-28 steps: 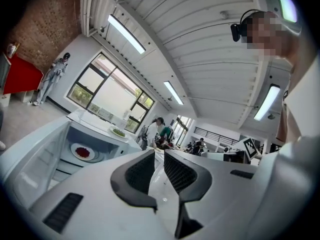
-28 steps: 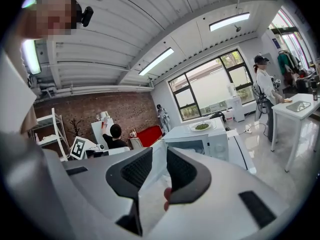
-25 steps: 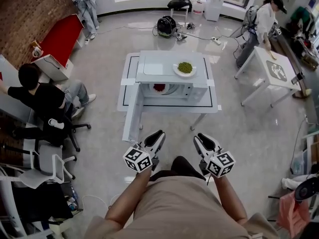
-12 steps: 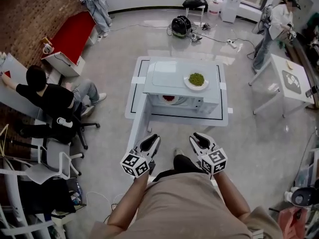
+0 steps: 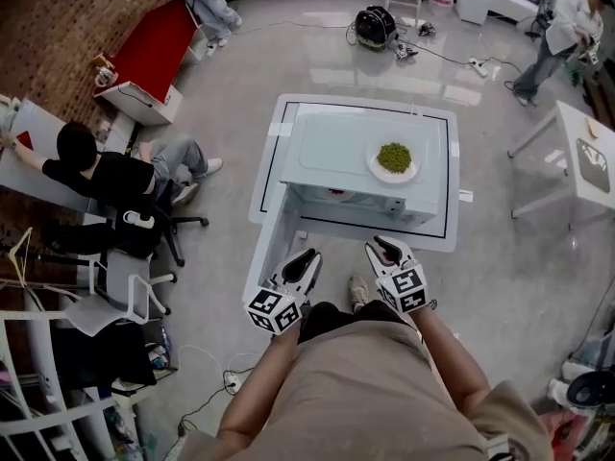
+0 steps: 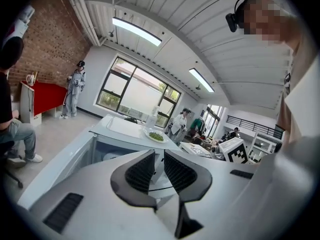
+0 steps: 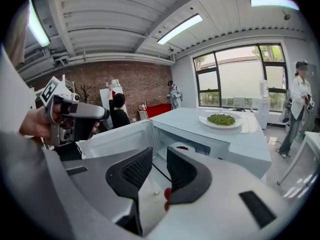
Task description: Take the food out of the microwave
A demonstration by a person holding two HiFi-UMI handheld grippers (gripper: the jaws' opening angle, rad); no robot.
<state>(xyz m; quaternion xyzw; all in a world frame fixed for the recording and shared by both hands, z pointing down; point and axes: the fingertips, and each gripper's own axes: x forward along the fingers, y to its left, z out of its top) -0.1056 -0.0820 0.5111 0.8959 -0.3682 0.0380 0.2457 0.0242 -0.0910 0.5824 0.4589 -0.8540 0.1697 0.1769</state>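
Observation:
A white microwave [image 5: 336, 147] stands on a low white table [image 5: 272, 152], its door [image 5: 274, 238] swung open toward me on the left. Inside the cavity sits a white plate with red food [image 7: 181, 147], barely showing in the head view. A plate of green food [image 5: 394, 158] rests on top of the microwave. My left gripper [image 5: 306, 260] hovers just before the open door, jaws slightly apart and empty. My right gripper [image 5: 381, 250] is level with it in front of the cavity, also open with nothing between its pads.
A person sits on an office chair [image 5: 135, 229] at the left by a desk. A red cabinet [image 5: 154, 51] stands at the back left. Another white table [image 5: 586, 157] and a standing person [image 5: 572, 27] are at the right. Grey floor surrounds the microwave table.
I have walked up to the microwave, so it sits much nearer in the head view. Both grippers have come forward to its open front. Their jaws stand as before.

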